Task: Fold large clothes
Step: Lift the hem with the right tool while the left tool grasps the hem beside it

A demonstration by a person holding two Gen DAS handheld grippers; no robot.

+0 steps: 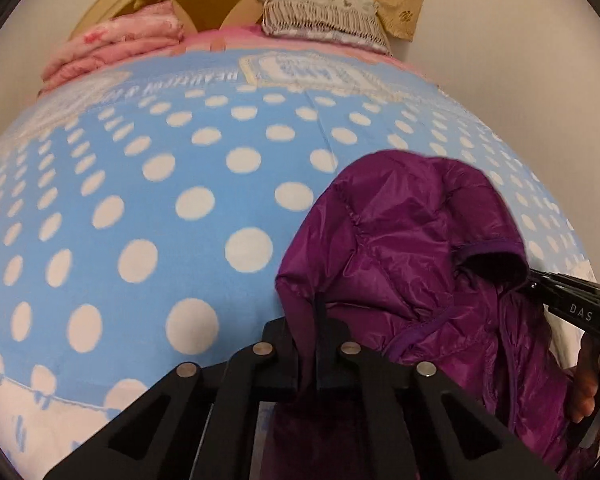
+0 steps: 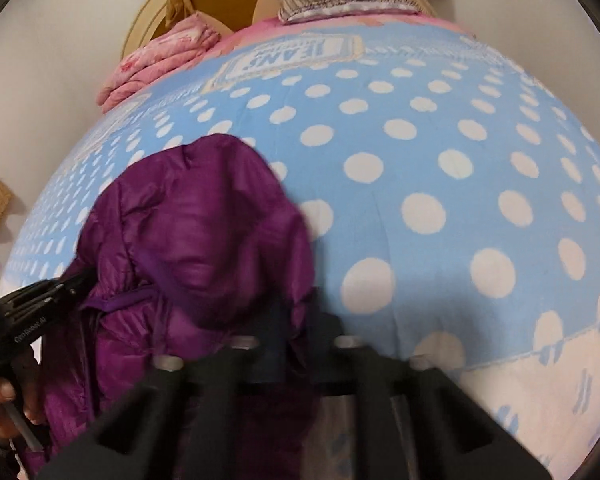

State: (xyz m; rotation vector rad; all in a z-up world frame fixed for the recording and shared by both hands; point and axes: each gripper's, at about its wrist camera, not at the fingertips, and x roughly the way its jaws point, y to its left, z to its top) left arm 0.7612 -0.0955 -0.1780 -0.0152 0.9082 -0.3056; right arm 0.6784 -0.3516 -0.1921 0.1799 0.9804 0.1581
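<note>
Risk: slippery purple jacket (image 1: 412,248) sliding from thin pinches. Left gripper (image 1: 320,344) and right gripper (image 2: 276,344) clamped on near edge; bunching on dotted blanket (image 1: 140,200) likely.

Both grippers (image 1: 320,344) (image 2: 274,356) clamped

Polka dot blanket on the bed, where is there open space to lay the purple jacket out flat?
The blue polka dot blanket is bare across its whole middle, from the purple puffer jacket up to the folded pink quilt and the striped pillow at the headboard. Crowding is only along that head end and near the edge, where both grippers hold the jacket.
</note>
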